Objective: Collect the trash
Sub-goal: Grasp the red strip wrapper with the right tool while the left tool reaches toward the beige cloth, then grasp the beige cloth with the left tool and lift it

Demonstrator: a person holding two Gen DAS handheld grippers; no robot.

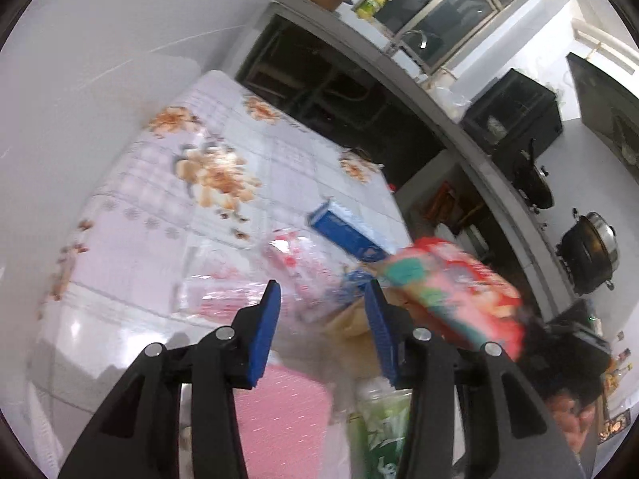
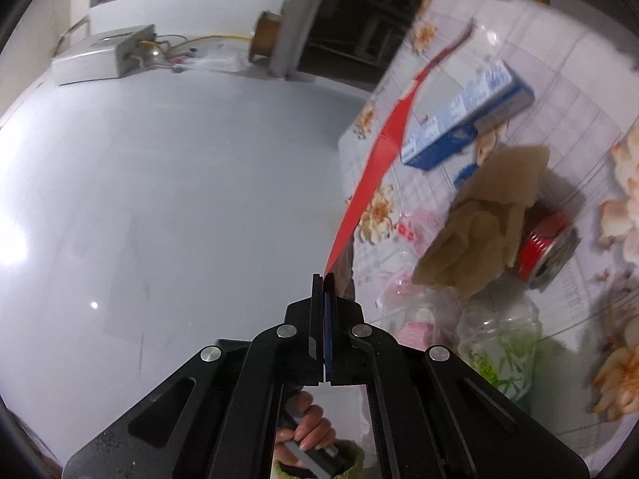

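My right gripper [image 2: 324, 277] is shut on a flat red snack wrapper [image 2: 383, 147], seen edge-on and held above the table. The same wrapper shows red and colourful in the left wrist view [image 1: 451, 283]. My left gripper [image 1: 323, 299] is open and empty above the trash pile. On the floral tablecloth [image 1: 167, 199] lie a blue and white carton [image 1: 347, 235] [image 2: 467, 115], a clear plastic bag with pink print [image 1: 247, 279], brown paper [image 2: 479, 231], a red can [image 2: 547, 243] and a clear bottle with a green label [image 2: 499, 343] [image 1: 379, 431].
A pink pad [image 1: 279, 419] lies under the left gripper. A white wall [image 2: 159, 199] is beside the table. A kitchen counter with pots [image 1: 587, 247] and a dark cabinet [image 1: 515, 115] runs along the right. A person's hand [image 2: 307, 427] shows below the right gripper.
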